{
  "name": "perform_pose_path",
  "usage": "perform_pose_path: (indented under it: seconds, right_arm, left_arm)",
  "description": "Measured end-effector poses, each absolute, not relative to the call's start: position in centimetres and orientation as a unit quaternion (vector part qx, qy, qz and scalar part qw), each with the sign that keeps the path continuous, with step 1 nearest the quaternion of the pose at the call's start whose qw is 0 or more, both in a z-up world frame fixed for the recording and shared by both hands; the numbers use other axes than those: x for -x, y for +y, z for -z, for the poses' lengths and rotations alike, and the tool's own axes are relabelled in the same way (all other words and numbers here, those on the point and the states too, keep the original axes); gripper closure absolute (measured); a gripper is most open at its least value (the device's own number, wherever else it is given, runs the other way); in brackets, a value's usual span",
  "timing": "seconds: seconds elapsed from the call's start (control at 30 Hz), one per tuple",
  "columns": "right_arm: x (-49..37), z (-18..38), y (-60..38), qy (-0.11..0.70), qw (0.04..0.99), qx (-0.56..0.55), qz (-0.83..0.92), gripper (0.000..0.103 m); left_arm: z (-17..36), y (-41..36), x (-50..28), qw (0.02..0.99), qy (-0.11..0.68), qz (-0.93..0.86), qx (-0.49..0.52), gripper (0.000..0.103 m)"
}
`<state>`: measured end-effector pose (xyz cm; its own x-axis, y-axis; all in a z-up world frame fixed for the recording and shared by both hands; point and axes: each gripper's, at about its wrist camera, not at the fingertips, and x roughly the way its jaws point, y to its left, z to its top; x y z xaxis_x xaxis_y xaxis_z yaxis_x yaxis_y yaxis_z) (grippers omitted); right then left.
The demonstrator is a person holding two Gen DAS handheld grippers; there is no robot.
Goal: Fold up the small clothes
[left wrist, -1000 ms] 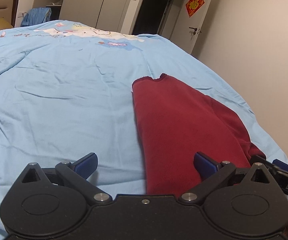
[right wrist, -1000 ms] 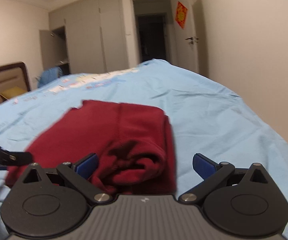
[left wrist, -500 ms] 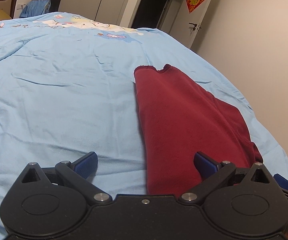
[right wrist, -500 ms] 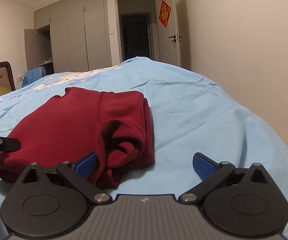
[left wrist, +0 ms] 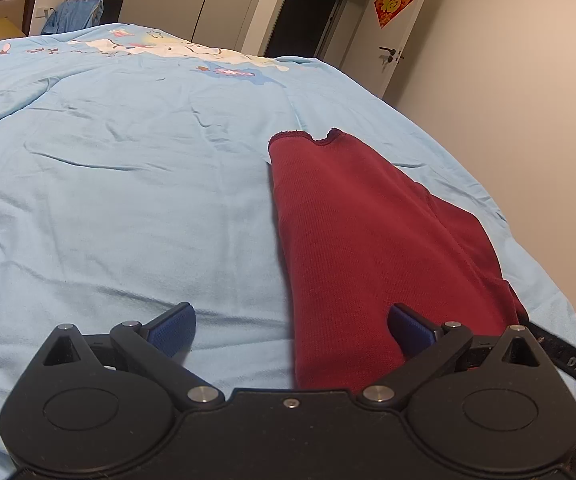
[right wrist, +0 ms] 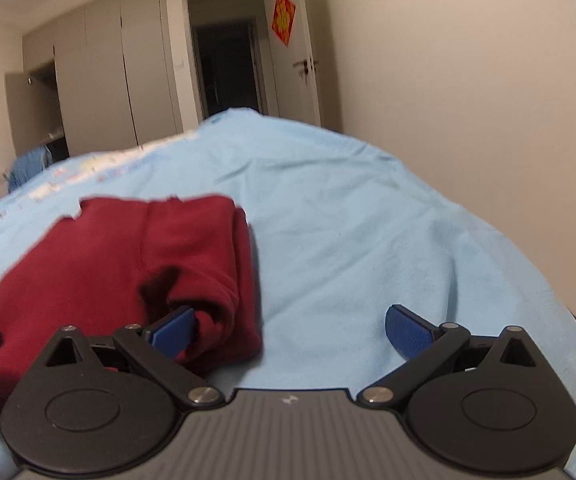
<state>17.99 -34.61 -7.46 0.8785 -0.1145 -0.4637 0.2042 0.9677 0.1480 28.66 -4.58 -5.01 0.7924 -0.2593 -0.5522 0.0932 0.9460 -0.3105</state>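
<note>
Lying on the light blue bedsheet (left wrist: 128,208), the partly folded dark red garment (left wrist: 368,240) sits toward the right, near edge. Left gripper (left wrist: 288,326): jaws wide, straddling its near-left edge, holding nothing. Right gripper (right wrist: 288,326): jaws wide, empty, its left finger (right wrist: 172,330) against the bunched near-right fold. Risk: closing there may catch one layer only, dragging the stack apart. No containers visible.

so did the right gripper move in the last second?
Yes. The right gripper dipped back toward the garment; the doorway shifted right and down in its view.
</note>
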Motion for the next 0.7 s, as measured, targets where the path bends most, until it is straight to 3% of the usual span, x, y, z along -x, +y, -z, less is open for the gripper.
perform_pose_path:
  seconds: [0.7]
  right_arm:
    - [-17.1, 7.7, -34.4, 0.196, 0.974, -0.054, 0.101, 0.000]
  left_arm:
    - [5.0, -4.7, -28.7, 0.935, 0.312, 0.095, 0.137, 0.001]
